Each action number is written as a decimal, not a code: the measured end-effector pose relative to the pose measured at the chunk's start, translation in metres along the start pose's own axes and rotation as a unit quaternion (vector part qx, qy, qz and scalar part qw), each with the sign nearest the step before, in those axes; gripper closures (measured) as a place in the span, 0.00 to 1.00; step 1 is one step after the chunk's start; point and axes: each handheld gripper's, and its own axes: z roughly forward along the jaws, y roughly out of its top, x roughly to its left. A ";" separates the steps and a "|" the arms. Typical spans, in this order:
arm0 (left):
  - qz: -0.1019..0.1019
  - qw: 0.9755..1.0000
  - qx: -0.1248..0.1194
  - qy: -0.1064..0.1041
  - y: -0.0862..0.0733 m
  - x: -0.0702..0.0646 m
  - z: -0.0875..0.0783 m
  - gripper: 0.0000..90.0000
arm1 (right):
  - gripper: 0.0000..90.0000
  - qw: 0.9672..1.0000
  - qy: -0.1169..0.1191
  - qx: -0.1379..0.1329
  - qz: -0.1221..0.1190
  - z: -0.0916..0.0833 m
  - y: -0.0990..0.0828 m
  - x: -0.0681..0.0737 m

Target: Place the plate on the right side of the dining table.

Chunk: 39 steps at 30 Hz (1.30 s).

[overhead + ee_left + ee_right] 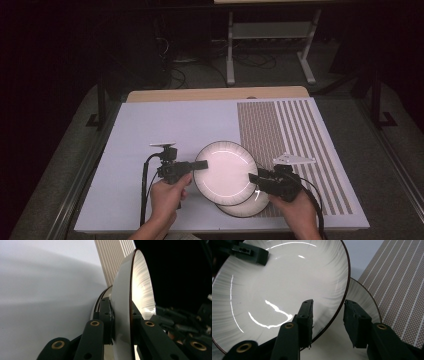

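While the left claw (200, 164) clamps the upper plate's (225, 172) rim, the right claw (328, 315) straddles its opposite rim, released, above the lower plate (362, 297).

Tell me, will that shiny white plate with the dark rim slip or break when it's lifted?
The glossy white plate with the dark rim looks glazed and hard, so it probably stays stiff but could slip. The left gripper pinches just its edge, so it may tilt. It seems breakable if it drops onto the second plate.

high view looks down; both claw views closely share the upper plate (225, 170).
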 end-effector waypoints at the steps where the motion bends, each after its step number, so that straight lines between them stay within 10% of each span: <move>1: -0.009 1.000 -0.009 -0.004 -0.001 0.000 -0.001 0.89 | 0.64 1.000 -0.006 -0.011 0.007 -0.001 0.000 0.001; 12: -0.034 0.998 -0.046 -0.014 -0.007 -0.006 0.006 0.89 | 0.66 0.995 -0.022 -0.059 0.082 0.003 0.001 0.008; 20: -0.044 0.997 -0.064 -0.016 -0.009 -0.010 0.013 0.89 | 0.76 0.983 -0.048 -0.078 0.158 0.001 0.004 0.005; 39: -0.020 0.998 -0.060 -0.017 0.000 -0.030 0.038 0.86 | 0.82 0.967 -0.094 -0.123 0.202 -0.012 0.019 -0.012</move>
